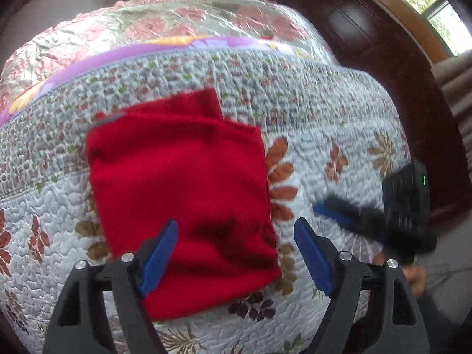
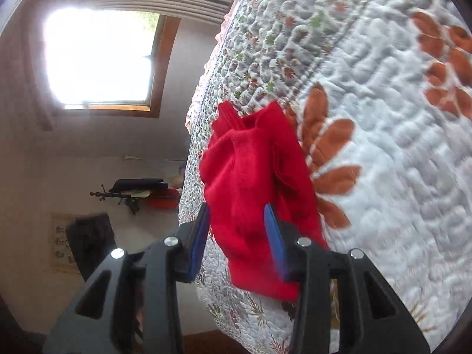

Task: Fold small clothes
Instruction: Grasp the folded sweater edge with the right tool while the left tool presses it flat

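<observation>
A red knit garment (image 1: 183,194) lies folded into a rough rectangle on the quilted floral bedspread (image 1: 339,118), with a narrower flap sticking out at its far edge. My left gripper (image 1: 237,244) hovers open over the garment's near edge, its blue fingers (image 1: 160,253) wide apart and holding nothing. My right gripper (image 1: 324,206) shows blurred just right of the garment, apart from it. In the right wrist view the garment (image 2: 253,171) looks bunched along its side, and the right gripper (image 2: 239,221) is open in front of it, the cloth showing beyond the gap.
Behind the bedspread (image 2: 383,147) lies a pink floral cover (image 1: 177,14) with a purple strip. A dark wooden headboard (image 1: 383,44) rises at the right. A hand (image 1: 414,277) holds the right tool. A bright window (image 2: 100,56) and a cluttered shelf (image 2: 138,188) lie beyond the bed's edge.
</observation>
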